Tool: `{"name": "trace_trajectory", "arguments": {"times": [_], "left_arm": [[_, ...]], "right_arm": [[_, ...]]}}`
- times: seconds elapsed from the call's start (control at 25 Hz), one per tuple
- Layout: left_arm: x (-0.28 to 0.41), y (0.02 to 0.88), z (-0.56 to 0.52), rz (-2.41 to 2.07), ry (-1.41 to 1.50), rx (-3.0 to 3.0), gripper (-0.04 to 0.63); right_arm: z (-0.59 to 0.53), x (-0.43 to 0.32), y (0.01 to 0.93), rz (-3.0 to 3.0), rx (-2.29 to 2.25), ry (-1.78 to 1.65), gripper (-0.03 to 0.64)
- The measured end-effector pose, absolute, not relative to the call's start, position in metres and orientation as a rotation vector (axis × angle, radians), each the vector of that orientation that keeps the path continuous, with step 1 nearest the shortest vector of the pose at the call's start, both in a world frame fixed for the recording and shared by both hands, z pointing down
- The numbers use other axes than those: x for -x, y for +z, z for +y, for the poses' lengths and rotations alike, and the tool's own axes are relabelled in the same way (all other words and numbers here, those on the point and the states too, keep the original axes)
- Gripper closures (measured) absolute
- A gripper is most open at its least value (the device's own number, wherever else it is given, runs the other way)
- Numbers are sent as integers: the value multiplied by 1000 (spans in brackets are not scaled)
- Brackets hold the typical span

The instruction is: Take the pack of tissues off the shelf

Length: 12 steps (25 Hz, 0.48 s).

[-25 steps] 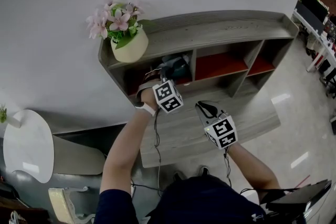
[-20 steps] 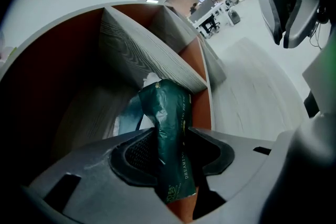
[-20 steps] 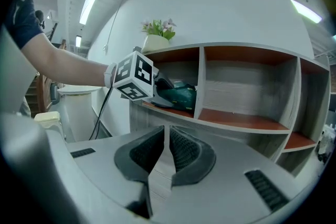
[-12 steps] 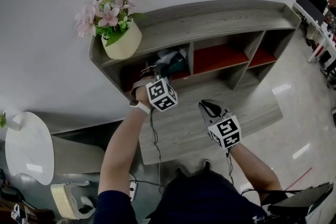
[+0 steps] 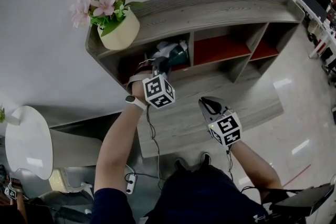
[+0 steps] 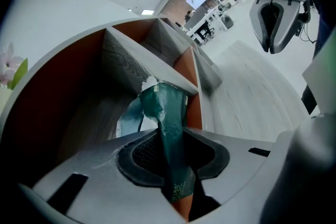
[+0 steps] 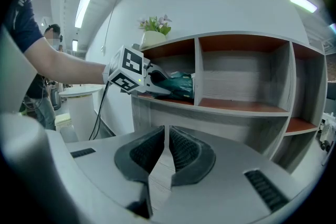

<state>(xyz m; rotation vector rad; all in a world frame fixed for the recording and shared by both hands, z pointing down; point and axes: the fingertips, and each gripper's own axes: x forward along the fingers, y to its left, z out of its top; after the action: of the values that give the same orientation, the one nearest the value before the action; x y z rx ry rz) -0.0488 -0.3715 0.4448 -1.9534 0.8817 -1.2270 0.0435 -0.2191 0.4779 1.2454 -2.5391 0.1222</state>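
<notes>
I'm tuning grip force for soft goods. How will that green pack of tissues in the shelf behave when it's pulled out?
Probably soft: the pack of tissues creases and narrows where the left gripper's closing jaws pinch it. Likely floppy beyond the pads, since its free end looks crumpled. The glossy wrapper may slip in a thin pinch.

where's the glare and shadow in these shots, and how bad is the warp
Head view: glare patches on the glossy pale floor; the grey wooden shelf bows into an arc. Left gripper view: deep shadow fills the compartment behind the dark green plastic tissue pack, corners vignetted black. Right gripper view: the ceiling strip light blows out.
</notes>
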Motion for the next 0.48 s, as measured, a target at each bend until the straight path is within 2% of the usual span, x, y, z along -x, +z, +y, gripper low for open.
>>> {"name": "trace_trajectory", "arguments": {"times": [0.48], "left_arm": [[54, 434, -339, 876, -1181, 1895, 477]], "right_arm": [[-214, -48, 481, -2545, -1225, 131, 604]]}}
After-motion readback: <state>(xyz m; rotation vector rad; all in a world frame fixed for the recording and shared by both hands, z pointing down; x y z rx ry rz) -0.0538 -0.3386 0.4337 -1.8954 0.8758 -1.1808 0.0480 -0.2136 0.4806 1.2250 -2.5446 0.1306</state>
